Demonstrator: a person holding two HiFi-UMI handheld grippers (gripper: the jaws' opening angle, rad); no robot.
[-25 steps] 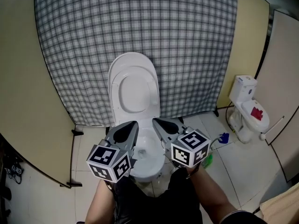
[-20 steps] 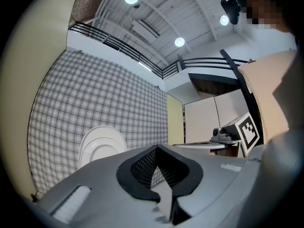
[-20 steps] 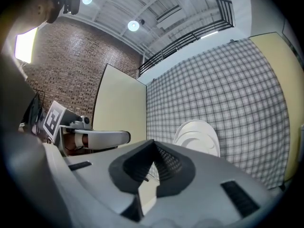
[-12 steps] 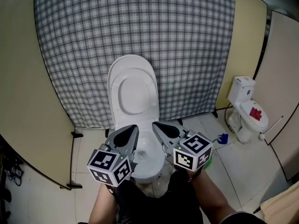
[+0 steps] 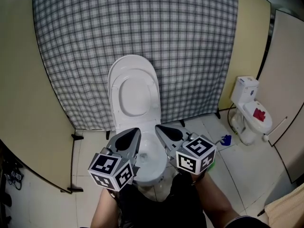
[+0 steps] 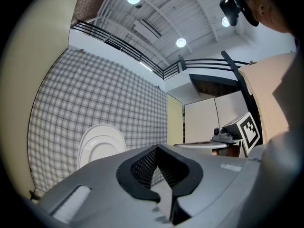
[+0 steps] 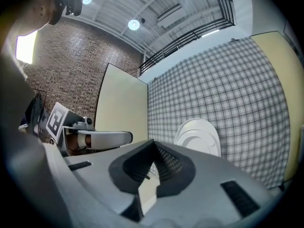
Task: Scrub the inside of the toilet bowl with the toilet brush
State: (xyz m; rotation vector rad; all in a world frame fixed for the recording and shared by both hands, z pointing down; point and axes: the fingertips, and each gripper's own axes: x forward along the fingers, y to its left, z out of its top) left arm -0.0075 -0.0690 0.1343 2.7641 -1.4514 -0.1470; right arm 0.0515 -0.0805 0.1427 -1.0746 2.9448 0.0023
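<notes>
- The left hand-held gripper [image 5: 137,129] is hovering level over the near left side of the toilet bowl [image 5: 153,175]. Its jaws are sitting together with nothing between them.
- The right hand-held gripper [image 5: 158,126] is doing the same on the near right side. Its jaws are also pressed together and holding nothing.
- The two are pointing toward each other a bit, with their tips near but apart, and the open bowl is showing between them.
- The marker cubes are facing up at the camera: left cube [image 5: 111,169] and right cube [image 5: 195,153]. The person's forearm [image 5: 102,208] is coming in from the bottom edge.
- The toilet is sitting right in front of the person, with its lid [image 5: 134,91] standing upright against the checked curtain [image 5: 142,27].
- Beige partition panels [image 5: 23,80] are closing in the stall on both sides (pretty cramped looking setup).
- On the tiled floor [image 5: 247,170], something green [image 5: 212,164] is peeking out just beside the right cube. A small blue thing [image 5: 226,139] is lying a little further right. One of these might be the toilet brush, but they're too small for me to say.
- A second, smaller toilet [image 5: 243,91] is standing well off to the right with a red item [image 5: 260,113] lying on its closed lid.
</notes>
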